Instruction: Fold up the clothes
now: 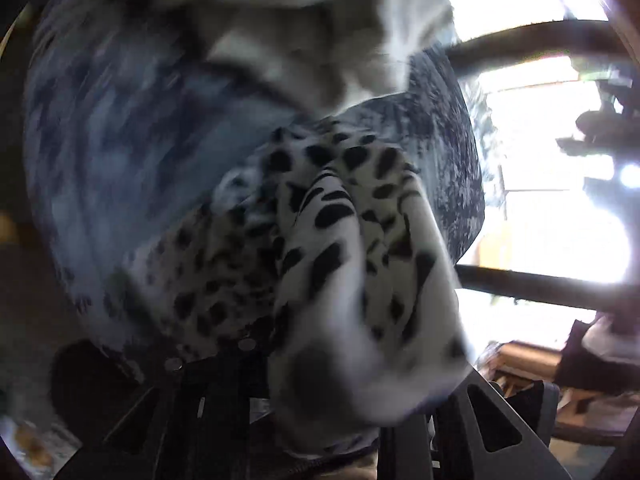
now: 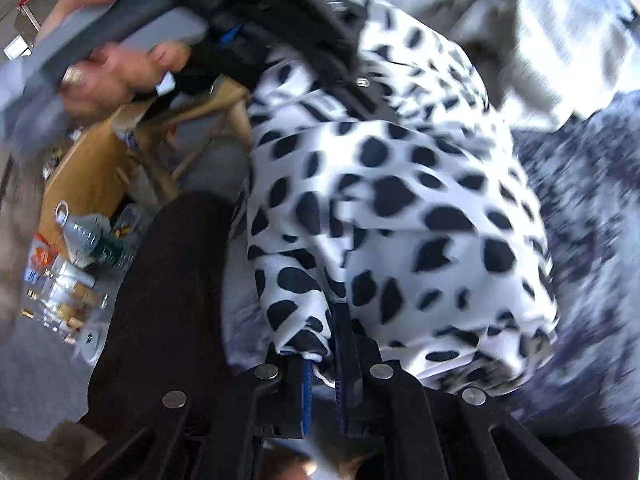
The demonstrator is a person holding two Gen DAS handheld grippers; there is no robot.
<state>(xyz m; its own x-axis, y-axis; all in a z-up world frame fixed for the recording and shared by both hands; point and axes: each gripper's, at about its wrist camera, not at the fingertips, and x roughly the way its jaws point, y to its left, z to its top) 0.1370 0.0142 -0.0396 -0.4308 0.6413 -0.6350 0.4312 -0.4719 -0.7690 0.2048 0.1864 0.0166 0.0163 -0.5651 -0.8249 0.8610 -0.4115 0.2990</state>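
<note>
A white garment with black spots (image 2: 400,208) lies bunched on a mottled blue-grey cover (image 2: 592,200). My right gripper (image 2: 322,356) is shut on the garment's near hem, which is pinched between its blue pads. My left gripper (image 2: 362,84), held by a hand (image 2: 120,68), comes in from the upper left and is shut on the garment's far part. In the left wrist view the spotted garment (image 1: 340,240) rises from between the fingers and drapes over them, hiding the fingertips. Both views are blurred by motion.
A pale grey cloth (image 2: 540,40) lies crumpled beyond the garment, seen too as the grey cloth (image 1: 300,20). Off the cover's left side are a brown paper bag (image 2: 92,168), a water bottle (image 2: 88,240) and small clutter (image 2: 60,300). A bright window with dark bars (image 1: 560,200) is at the right.
</note>
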